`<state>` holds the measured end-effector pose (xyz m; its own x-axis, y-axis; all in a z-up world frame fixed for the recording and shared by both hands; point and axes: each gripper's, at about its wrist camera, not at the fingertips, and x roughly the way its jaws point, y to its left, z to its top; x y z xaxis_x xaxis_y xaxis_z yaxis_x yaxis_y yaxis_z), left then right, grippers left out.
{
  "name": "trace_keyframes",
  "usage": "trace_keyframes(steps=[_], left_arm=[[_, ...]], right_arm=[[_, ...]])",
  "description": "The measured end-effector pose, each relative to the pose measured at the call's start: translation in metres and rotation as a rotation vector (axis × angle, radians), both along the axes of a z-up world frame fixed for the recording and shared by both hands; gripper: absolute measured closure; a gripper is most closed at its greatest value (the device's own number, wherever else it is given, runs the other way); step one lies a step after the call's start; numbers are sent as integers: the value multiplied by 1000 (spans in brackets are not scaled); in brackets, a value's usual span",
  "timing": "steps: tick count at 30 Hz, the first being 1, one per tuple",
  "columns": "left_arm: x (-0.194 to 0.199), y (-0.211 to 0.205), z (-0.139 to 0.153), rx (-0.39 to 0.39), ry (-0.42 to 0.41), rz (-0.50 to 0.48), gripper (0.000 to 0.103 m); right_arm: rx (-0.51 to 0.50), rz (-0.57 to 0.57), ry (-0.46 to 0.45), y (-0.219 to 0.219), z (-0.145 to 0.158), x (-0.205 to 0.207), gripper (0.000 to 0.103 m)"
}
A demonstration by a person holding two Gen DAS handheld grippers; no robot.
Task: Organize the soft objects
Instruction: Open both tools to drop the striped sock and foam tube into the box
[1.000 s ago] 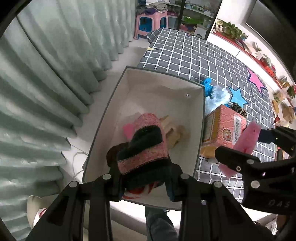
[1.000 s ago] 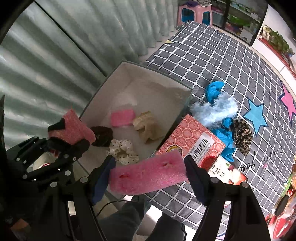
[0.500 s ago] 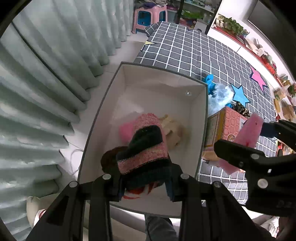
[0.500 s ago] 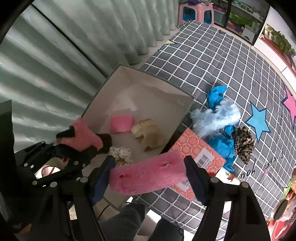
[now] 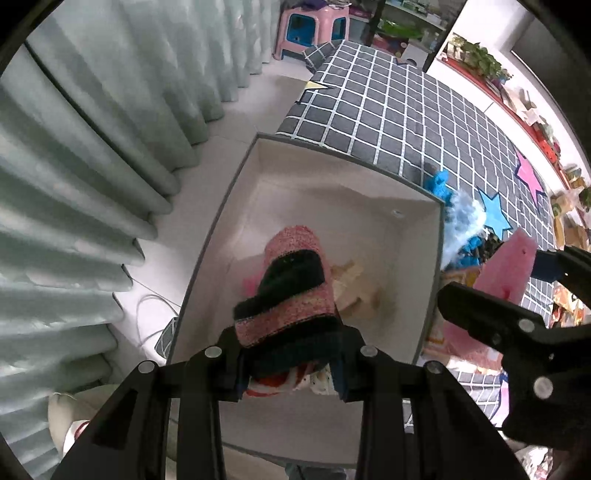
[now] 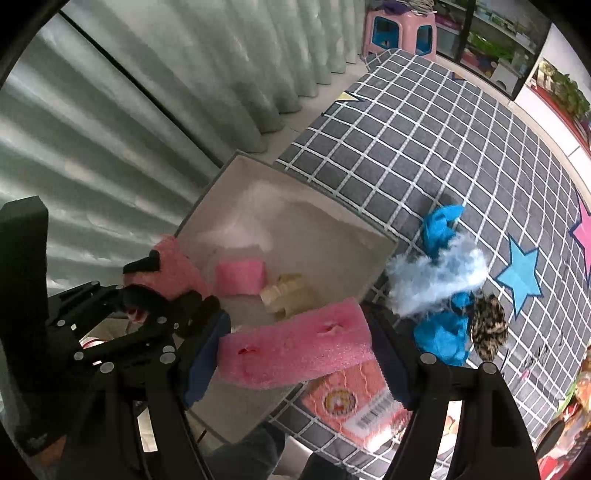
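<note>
My left gripper (image 5: 291, 363) is shut on a pink and black striped sock (image 5: 291, 295) and holds it above the white storage box (image 5: 424, 280). My right gripper (image 6: 295, 354) is shut on a pink foam block (image 6: 295, 350), held above the box's near right corner (image 6: 373, 273). The foam also shows in the left wrist view (image 5: 506, 266). Inside the box lie a pink foam piece (image 6: 242, 277) and a beige soft item (image 6: 288, 297). A light blue fluffy piece (image 6: 439, 277), a blue cloth (image 6: 441, 334) and a leopard-print scrunchie (image 6: 487, 326) lie on the mat.
The box stands at the edge of a grey checked mat (image 6: 424, 147) with star shapes. A red patterned carton (image 6: 354, 398) lies on the mat beside the box. Pale green curtains (image 5: 74, 166) hang to the left. A pink stool (image 6: 399, 29) stands far back.
Both grippers have risen and drawn back a little from the box, each still holding its item. The right gripper's foam has shifted left, over the box's near right corner.
</note>
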<state>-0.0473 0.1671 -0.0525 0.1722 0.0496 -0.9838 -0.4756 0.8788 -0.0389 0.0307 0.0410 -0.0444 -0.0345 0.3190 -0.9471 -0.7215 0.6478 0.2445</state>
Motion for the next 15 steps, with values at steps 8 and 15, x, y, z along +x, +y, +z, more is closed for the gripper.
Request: trace_keyframes(steps=[8,15], left_arm=[[13,9,-12,-22,17,4,66],[16,9,-23,-32,39,-1,66]], right_arm=[[-3,3,47,23,-15,14,26],[-22,5,82,32,-29,19,26]])
